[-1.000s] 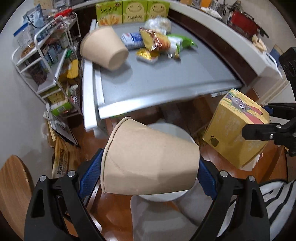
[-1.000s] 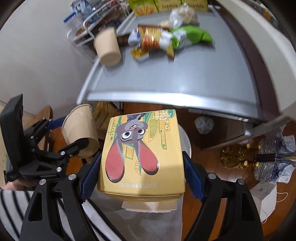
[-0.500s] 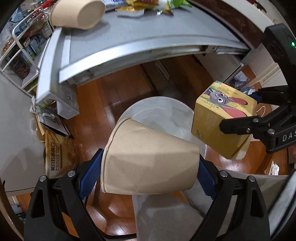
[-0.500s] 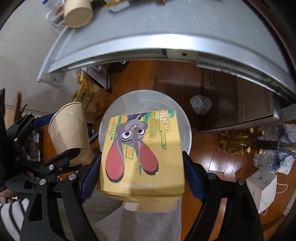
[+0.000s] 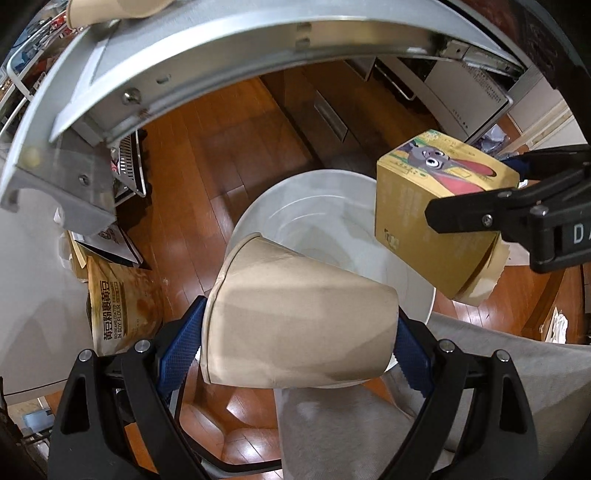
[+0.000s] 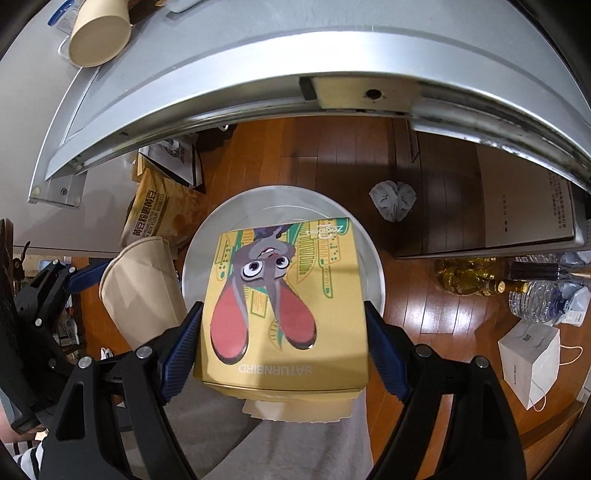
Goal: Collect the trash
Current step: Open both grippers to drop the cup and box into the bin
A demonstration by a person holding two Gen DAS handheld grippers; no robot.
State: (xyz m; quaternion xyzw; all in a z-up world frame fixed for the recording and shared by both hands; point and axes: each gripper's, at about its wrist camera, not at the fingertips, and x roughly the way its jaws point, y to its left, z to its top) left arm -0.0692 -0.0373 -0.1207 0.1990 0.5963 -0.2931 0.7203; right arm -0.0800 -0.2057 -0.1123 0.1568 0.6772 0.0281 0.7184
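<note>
My left gripper point(image 5: 297, 341) is shut on a tan paper cup point(image 5: 299, 321) that lies sideways between the blue pads, rim to the left. It hangs over the near edge of a round white bin point(image 5: 317, 210) on the wooden floor. My right gripper point(image 6: 284, 343) is shut on a yellow carton with a cartoon rabbit point(image 6: 284, 306), held right above the same bin point(image 6: 210, 240). In the left wrist view the carton point(image 5: 436, 206) hangs over the bin's right rim. The cup point(image 6: 144, 288) shows at the left of the right wrist view.
A grey metal table edge point(image 5: 229, 62) arches overhead, with another paper cup point(image 6: 99, 33) lying on it. A brown flour bag point(image 5: 122, 299) leans left of the bin. A crumpled grey wad point(image 6: 393, 197), bottles point(image 6: 469, 280) and a white paper bag point(image 6: 528, 362) lie on the floor to the right.
Both grippers have sunk from table height to below the table edge, each still gripping its item. The bin now fills the middle of both views.
</note>
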